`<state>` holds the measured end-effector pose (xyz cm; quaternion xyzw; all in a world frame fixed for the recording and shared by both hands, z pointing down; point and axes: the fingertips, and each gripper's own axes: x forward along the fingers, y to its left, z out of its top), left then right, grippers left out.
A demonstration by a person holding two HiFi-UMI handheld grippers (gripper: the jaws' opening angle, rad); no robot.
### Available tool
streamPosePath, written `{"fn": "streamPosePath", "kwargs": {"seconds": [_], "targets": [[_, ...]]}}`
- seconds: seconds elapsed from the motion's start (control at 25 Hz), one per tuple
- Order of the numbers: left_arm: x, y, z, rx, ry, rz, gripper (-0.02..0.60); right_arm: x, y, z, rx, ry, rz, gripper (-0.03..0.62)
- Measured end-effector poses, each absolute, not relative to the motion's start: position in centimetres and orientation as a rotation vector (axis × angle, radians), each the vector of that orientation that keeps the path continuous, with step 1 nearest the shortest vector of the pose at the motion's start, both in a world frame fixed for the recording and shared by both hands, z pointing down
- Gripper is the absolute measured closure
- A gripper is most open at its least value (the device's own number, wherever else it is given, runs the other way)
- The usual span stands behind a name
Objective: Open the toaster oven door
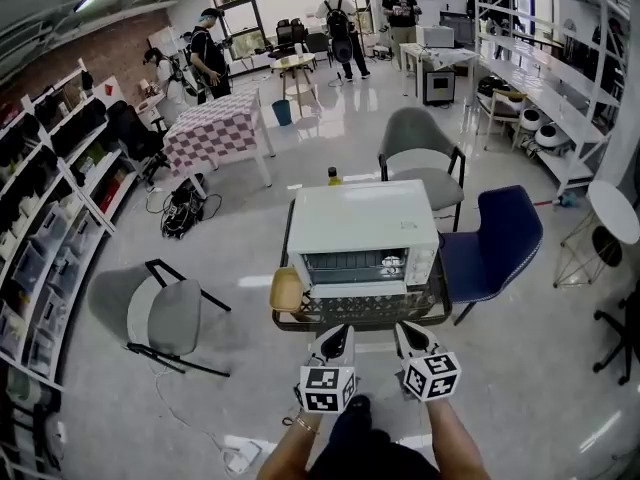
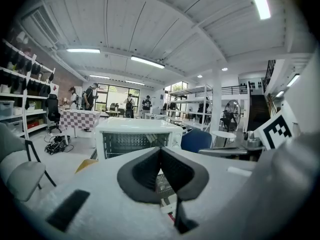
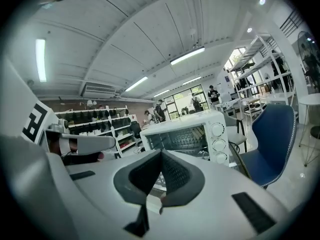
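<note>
The white toaster oven (image 1: 362, 230) stands on a low wire table (image 1: 432, 313), its glass door (image 1: 355, 266) closed and three knobs on its right side. My left gripper (image 1: 341, 334) and right gripper (image 1: 405, 330) hang side by side just in front of the table, short of the door and touching nothing. In the left gripper view the oven (image 2: 134, 136) is straight ahead beyond the shut left gripper (image 2: 160, 149). In the right gripper view the oven (image 3: 186, 135) sits ahead, slightly right, past the shut right gripper (image 3: 161, 153). Nothing is between either pair of pads.
A tan tray (image 1: 285, 290) lies on the table left of the oven, and a bottle (image 1: 333, 176) stands behind it. A blue chair (image 1: 495, 238) is at the right, a grey chair (image 1: 165, 313) at the left, another grey chair (image 1: 420, 158) behind. People stand far back.
</note>
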<state>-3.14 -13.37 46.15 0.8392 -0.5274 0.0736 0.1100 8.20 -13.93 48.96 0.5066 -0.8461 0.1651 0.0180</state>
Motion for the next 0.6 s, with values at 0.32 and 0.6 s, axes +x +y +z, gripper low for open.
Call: {"fn": "streamPosePath", "kwargs": {"seconds": [0.32, 0.6], "targets": [[-2.9, -14.5, 42.9, 2.513, -1.546, 0.186, 0.568, 8.0, -14.6, 44.8, 1.651, -2.627, 0.389, 0.594], [-3.1, -15.1, 40.3, 2.534, -1.551, 0.163, 0.568, 8.7, -15.4, 41.9, 1.717, -2.602, 0.307, 0.594]]}}
